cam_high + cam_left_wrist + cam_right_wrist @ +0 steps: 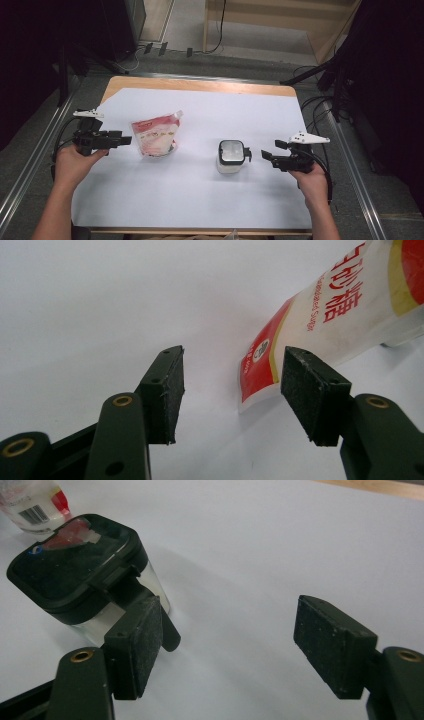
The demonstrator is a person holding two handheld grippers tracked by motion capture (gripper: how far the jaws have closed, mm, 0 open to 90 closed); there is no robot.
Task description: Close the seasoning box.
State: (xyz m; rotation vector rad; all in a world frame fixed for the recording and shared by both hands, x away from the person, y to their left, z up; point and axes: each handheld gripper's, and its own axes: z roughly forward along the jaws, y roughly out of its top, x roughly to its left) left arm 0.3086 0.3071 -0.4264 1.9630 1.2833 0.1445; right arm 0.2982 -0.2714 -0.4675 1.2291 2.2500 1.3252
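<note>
White sugar bag (155, 136) and lidded jar (232, 156) sit mid-frame, ungrabbed; we hold left tongs (123, 140) and right tongs (267, 156) open, empty.

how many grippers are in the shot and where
2. The left gripper is at the table's left side, jaws open, just beside the sugar pouch. The right gripper is at the right side, open, beside the black-lidded container.

On the white-covered worktop (200, 200) a clear container with a black lid (231, 155) stands. The red-and-white sugar pouch (155, 135) lies well to its left. The right gripper (272, 155) is just right of the container, fingers spread and empty; the left gripper (122, 140) sits left of the pouch.
</note>
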